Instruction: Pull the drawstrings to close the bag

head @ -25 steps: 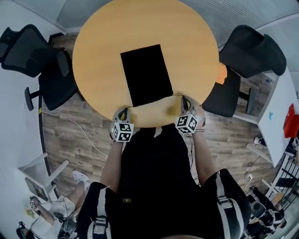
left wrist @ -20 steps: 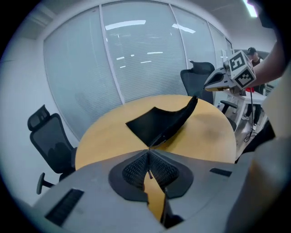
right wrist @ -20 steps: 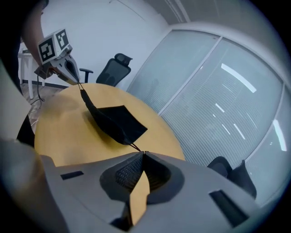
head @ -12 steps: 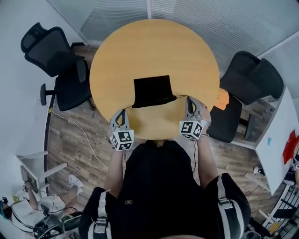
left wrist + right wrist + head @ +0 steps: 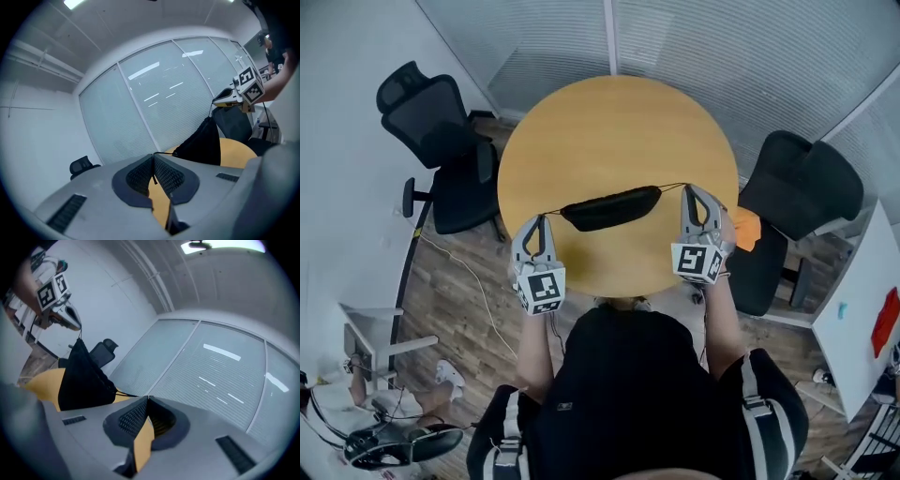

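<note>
A black drawstring bag (image 5: 612,207) hangs bunched into a narrow strip over the round wooden table (image 5: 619,122), stretched between both grippers. My left gripper (image 5: 535,218) is shut on the left drawstring (image 5: 551,211), and my right gripper (image 5: 691,189) is shut on the right drawstring (image 5: 673,186). Both cords look taut. In the left gripper view the thin black cord (image 5: 161,153) runs from the closed left gripper (image 5: 153,159) to the bag (image 5: 204,143), with the right gripper (image 5: 218,99) beyond it. In the right gripper view the bag (image 5: 84,380) hangs below the left gripper (image 5: 78,327), and the right gripper (image 5: 147,398) pinches its cord (image 5: 124,393).
Black office chairs stand at the table's left (image 5: 441,122) and right (image 5: 802,183), with an orange item (image 5: 746,225) by the right one. A glass partition (image 5: 675,37) is behind the table. A white desk (image 5: 862,309) is at the far right, and a cable (image 5: 469,281) lies on the wood floor.
The bag lay flat on the table; it is now raised and gathered into a strip. Both grippers have moved apart and away from the table's near edge, pulling the cords tight.
</note>
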